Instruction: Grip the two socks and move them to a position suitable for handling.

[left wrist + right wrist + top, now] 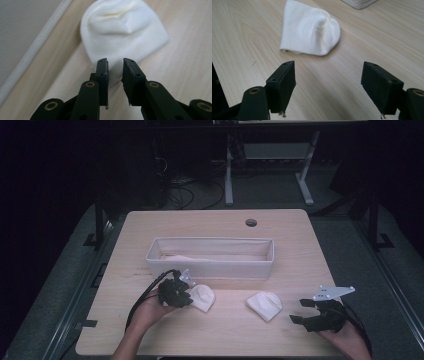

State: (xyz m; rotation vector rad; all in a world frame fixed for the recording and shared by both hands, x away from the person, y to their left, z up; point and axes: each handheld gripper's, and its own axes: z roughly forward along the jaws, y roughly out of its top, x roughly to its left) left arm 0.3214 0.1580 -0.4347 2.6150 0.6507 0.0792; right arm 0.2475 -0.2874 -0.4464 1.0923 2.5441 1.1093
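High view: left tool (184, 292) is touching the near-left sock (202, 297), just in front of the fabric bin (210, 265); right tool (306, 311) is waiting beside the other sock (264, 305), also in front of the bin.

Left gripper view: jaws are standing slightly apart at the sock's (122, 37) edge, pads not pressing. Risk: they're catching one thin layer, or shoving it along the table (185, 62).

Right gripper view: jaws are standing wide apart, short of its sock (308, 31). Risk: closing on air.

Dim lab or test room, pale wood-grain worktop (280, 227) with a round cable hole (251, 223), grey carpeted floor (270, 195), loose black cables (182, 195) on it, white metal legs of another desk (305, 182) behind, dark surroundings
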